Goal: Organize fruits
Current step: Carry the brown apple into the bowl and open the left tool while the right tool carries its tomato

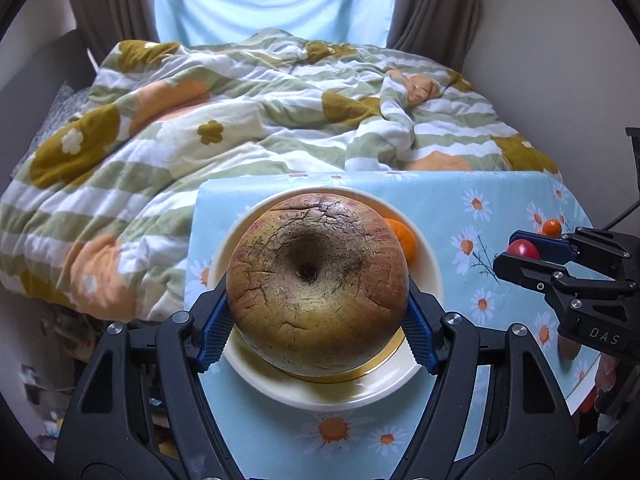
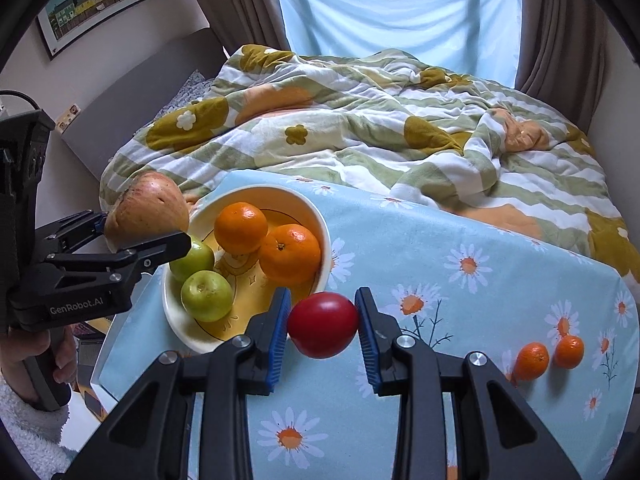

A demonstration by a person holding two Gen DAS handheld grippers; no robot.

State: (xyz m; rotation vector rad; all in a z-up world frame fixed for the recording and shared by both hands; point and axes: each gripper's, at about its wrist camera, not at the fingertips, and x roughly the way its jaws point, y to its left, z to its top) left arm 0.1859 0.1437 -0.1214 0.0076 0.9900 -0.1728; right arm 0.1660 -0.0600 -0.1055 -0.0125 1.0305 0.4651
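My left gripper [image 1: 318,320] is shut on a large cracked yellow-red apple [image 1: 318,280] and holds it above the white bowl [image 1: 430,276]. In the right wrist view the same apple [image 2: 148,208] hangs over the bowl's [image 2: 176,320] left rim. The bowl holds two oranges [image 2: 290,254] and two green apples [image 2: 207,295]. My right gripper [image 2: 322,326] is shut on a red fruit [image 2: 322,324] just right of the bowl, above the table; it also shows in the left wrist view [image 1: 522,249].
The table has a light blue daisy cloth [image 2: 460,280]. Two small tangerines [image 2: 530,360] lie on it at the right. A bed with a flowered quilt [image 2: 360,120] stands right behind the table. The table's left edge drops off beside the bowl.
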